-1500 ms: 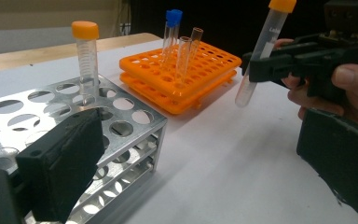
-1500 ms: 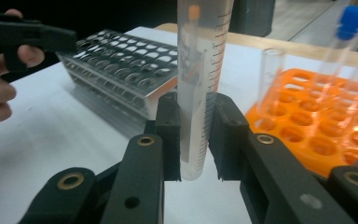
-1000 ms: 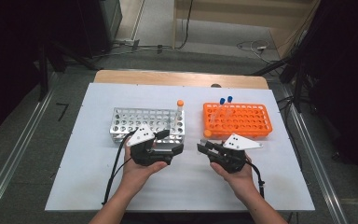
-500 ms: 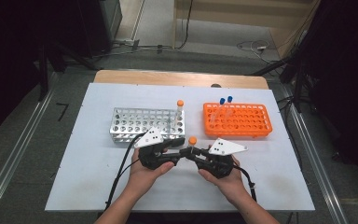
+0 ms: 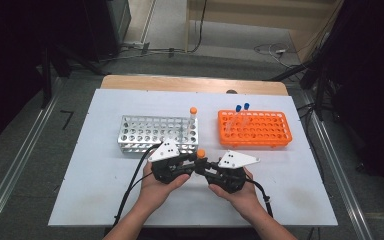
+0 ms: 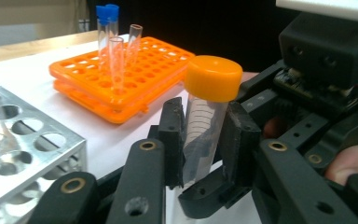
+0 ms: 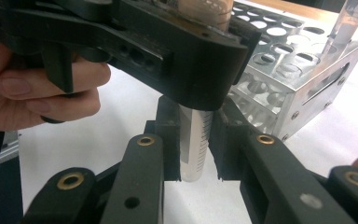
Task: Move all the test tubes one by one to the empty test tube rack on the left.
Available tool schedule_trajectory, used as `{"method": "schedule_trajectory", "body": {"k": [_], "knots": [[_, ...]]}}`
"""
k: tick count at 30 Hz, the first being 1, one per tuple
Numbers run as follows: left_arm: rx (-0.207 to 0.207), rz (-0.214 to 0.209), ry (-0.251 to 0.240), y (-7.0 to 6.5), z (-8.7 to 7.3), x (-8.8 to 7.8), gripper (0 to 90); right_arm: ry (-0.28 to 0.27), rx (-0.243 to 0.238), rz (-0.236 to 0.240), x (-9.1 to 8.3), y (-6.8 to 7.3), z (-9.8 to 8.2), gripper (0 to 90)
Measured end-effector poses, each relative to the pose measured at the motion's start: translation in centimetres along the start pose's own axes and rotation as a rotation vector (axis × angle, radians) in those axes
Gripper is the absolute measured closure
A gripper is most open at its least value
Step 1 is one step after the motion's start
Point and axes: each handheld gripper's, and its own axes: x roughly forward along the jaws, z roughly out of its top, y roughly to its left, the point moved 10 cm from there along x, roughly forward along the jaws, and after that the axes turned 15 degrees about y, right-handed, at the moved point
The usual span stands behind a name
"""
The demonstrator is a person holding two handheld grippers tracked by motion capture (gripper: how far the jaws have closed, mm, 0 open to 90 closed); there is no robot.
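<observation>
Both grippers clamp one orange-capped tube (image 6: 207, 126) upright: right gripper (image 7: 196, 140) low, left gripper (image 6: 204, 137), jaws just closed, higher, likely a handover.

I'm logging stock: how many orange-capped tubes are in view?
2. One orange-capped tube stands at the right end of the metal rack; the other is gripped between the left gripper and right gripper. More may be hidden.
</observation>
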Motion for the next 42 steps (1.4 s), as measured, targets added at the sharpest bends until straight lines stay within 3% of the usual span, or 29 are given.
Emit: {"method": "schedule_trajectory", "body": {"k": [6, 9, 12, 16, 20, 28, 42], "knots": [[0.001, 0.009, 0.001, 0.2, 0.0, -0.1, 75.6, -0.001, 0.001, 0.013, 0.1, -0.1, -0.1, 72.3], [-0.007, 0.01, -0.014, 0.3, 0.3, -0.2, 75.6, 0.001, -0.02, 0.019, -0.1, -0.1, -0.1, 67.6], [-0.015, 0.016, -0.02, 0.6, 0.4, -0.4, 75.6, 0.002, -0.019, 0.035, -0.4, -0.3, -0.3, 58.0], [-0.022, 0.027, -0.026, 1.0, 0.6, -0.7, 75.6, 0.003, 0.004, 0.011, -1.2, -1.4, -0.6, 37.4], [-0.03, 0.042, -0.034, 1.7, 0.9, -1.1, 75.6, -0.016, 0.026, -0.007, -2.6, -2.8, -0.9, 24.1], [-0.039, 0.074, -0.05, 3.2, 2.1, -2.3, 75.6, -0.03, 0.04, 0.001, -5.5, -4.8, -2.3, 0.0], [-0.071, 0.153, -0.107, 7.2, 4.5, -4.1, 75.6, -0.042, 0.097, -0.048, -9.4, -7.5, -5.9, 0.0]]}}
